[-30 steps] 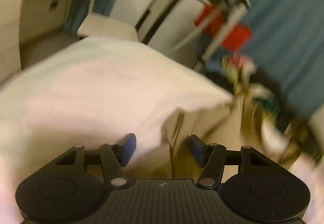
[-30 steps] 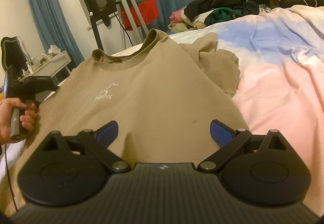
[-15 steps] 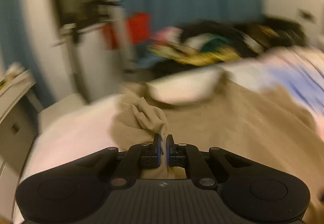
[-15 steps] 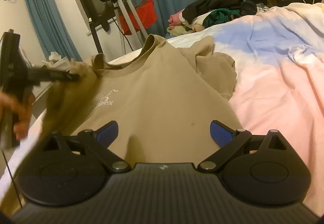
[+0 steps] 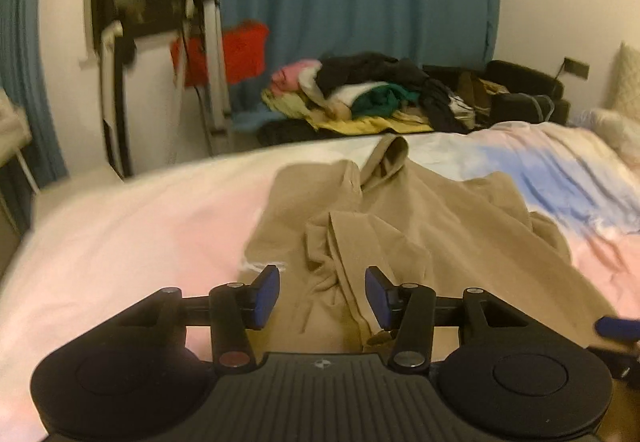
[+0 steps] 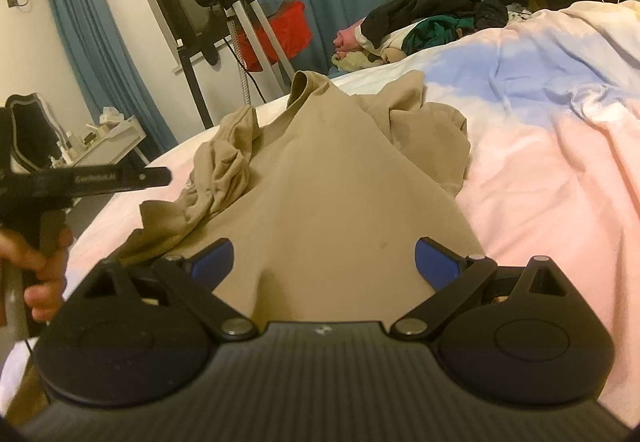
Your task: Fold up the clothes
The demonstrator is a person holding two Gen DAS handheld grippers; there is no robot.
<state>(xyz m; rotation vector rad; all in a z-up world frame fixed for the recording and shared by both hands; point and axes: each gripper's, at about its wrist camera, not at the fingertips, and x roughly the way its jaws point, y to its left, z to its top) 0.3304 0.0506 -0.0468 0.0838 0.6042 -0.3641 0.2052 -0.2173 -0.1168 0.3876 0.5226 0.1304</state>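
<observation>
Right wrist view: both the left gripper (image 5: 322, 292) and right gripper (image 6: 324, 260) hover released, the tan T-shirt's (image 6: 340, 178) left sleeve (image 6: 218, 174) lying bunched inward at ten o'clock, seemingly laid over as a fold.

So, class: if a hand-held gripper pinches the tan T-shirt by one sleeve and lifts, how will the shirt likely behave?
The tan T-shirt will probably hang limp: its folded-over sleeve lies crumpled in soft wrinkles. It looks thin and light, so it likely lifts easily. It may drag across the bedspread instead of sliding off cleanly, since most of it lies flat there.
</observation>
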